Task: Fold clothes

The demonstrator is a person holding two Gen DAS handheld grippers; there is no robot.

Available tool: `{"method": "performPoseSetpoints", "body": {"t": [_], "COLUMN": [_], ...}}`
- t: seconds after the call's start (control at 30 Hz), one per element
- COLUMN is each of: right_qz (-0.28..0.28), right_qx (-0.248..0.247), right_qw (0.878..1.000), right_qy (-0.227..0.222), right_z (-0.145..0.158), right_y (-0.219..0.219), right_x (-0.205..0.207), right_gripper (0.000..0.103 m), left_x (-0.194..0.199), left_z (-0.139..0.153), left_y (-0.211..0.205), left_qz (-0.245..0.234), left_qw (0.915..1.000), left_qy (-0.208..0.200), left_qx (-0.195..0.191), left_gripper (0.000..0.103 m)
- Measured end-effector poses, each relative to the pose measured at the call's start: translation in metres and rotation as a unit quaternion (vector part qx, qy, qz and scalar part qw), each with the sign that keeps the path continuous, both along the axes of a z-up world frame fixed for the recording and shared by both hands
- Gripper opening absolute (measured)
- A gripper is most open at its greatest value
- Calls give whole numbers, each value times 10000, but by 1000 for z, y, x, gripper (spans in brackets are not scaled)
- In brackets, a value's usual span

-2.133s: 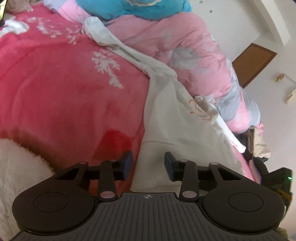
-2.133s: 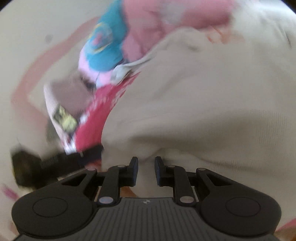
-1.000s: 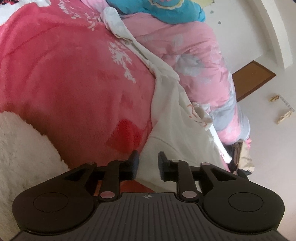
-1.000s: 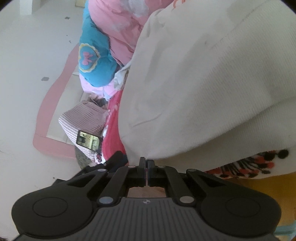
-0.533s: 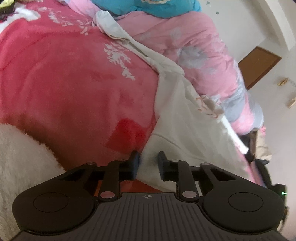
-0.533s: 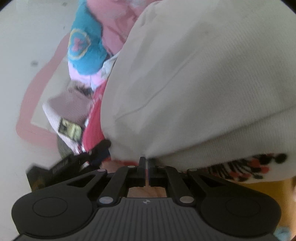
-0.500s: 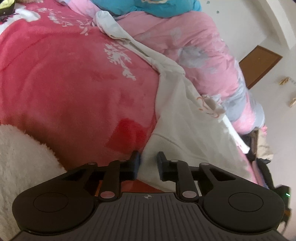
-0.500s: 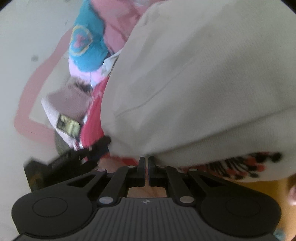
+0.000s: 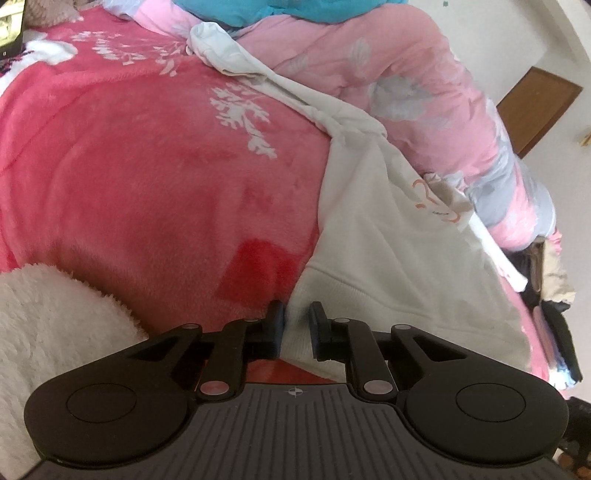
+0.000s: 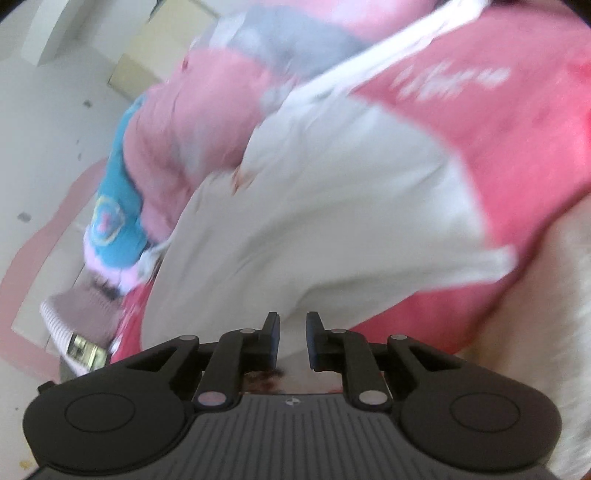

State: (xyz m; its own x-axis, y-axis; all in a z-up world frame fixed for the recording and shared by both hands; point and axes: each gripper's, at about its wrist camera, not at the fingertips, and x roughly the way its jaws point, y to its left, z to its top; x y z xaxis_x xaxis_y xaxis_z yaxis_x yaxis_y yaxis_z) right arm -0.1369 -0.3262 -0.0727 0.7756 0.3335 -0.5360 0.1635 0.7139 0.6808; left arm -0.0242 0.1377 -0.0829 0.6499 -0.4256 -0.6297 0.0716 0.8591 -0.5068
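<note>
1. Currently: white top (image 9: 373,236) lies on the red blanket (image 9: 147,177) on the bed, running from the near hem up along the pink quilt (image 9: 406,77); one sleeve (image 9: 236,62) trails up-left toward the blue cushion (image 9: 258,11).
2. Left gripper (image 9: 296,326): jaws narrowed onto the ribbed hem corner of the top. Fabric fills the gap between the pads, both look to be pressing on it. Reads as a grip on the hem.
3. Right gripper (image 10: 291,338): jaws opening, a clear gap between the pads. Top (image 10: 314,206) edge sits just ahead of the tips; frame is motion-blurred, but the pads do not seem to press cloth. Reads as released.
4. Right view: top spreads across the middle, red blanket (image 10: 517,129) to its right, pink quilt (image 10: 207,110) and blue cushion (image 10: 118,206) to its left. Details smeared.
5. Fluffy white blanket (image 9: 51,325) at the left gripper's lower left, just beside the hem corner, not touching the top as far as I can see.
6. Orange print (image 9: 436,203) on the top faces up near the quilt edge; a white strip (image 9: 495,254) runs down beside it.
7. Brown door (image 9: 535,110) in the far right background; dark items (image 9: 554,295) at the bed's right edge, too small to identify.
</note>
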Motion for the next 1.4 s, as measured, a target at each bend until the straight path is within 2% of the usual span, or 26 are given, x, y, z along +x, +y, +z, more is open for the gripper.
{"method": "performPoseSetpoints", "body": {"t": [0.1,0.2,0.27,0.3,0.33,0.4,0.5,0.53,0.63,0.73,0.87,0.9,0.97,1.03,1.13,1.23,1.3,1.37,1.4], "right_qz": [-236,-57,70,226,358,528,791,871,1199,1588,2252,2367,2475,2581,2489,1975,1510,1011,748], "right_qx": [-209,-875,-1499,-1950,-2573,-3864,-5075,-5244,-5512,-5841,-6152,-6135,-5989,-5839,-5461,-4560,-3512,-2274,-1570], "right_qw": [9995,9960,9885,9802,9650,9193,8553,8442,8239,7940,7504,7469,7551,7632,7945,8635,9215,9675,9844], "right_qy": [-87,-165,-193,-266,-363,-537,-684,-692,-549,-561,-874,-986,-993,-998,-933,-863,-690,-436,-269], "right_z": [7,18,24,28,31,35,28,24,8,-5,-14,-16,-17,-18,-16,-1,5,5,2], "right_y": [-19,-16,-5,2,12,34,50,49,40,34,30,27,22,17,9,-11,-35,-61,-76], "right_x": [-12,-16,-17,-19,-21,-28,-34,-35,-39,-43,-51,-51,-46,-42,-42,-45,-42,-39,-37], "right_gripper": [17,17,17,17,17,18,32,32,31,30,30,29,24,13,6,4,3,3,3], "left_x": [0,0,1,1,1,1,2,2,3,3,4,4,3,2,2,2,3,3,4], "left_z": [2,4,6,6,7,8,8,9,10,13,16,16,17,18,18,19,19,19,19], "left_y": [-4,-7,-9,-10,-11,-12,-14,-15,-18,-24,-31,-32,-34,-36,-37,-37,-37,-37,-37], "left_qz": [15,7,4,4,4,5,13,16,12,-17,-38,-29,-13,-12,-15,-35,-52,-78,-92], "left_qw": [9999,9997,9995,9994,9993,9990,9987,9986,9979,9964,9940,9937,9929,9921,9914,9911,9911,9909,9907], "left_qy": [21,39,50,55,60,69,88,94,103,99,100,101,103,88,82,86,89,81,76], "left_qx": [115,238,314,347,381,448,511,529,638,837,1085,1118,1186,1253,1302,1325,1325,1344,1355], "left_gripper": [13,13,13,13,13,13,13,13,13,13,13,13,13,13,13,13,13,13,13]}}
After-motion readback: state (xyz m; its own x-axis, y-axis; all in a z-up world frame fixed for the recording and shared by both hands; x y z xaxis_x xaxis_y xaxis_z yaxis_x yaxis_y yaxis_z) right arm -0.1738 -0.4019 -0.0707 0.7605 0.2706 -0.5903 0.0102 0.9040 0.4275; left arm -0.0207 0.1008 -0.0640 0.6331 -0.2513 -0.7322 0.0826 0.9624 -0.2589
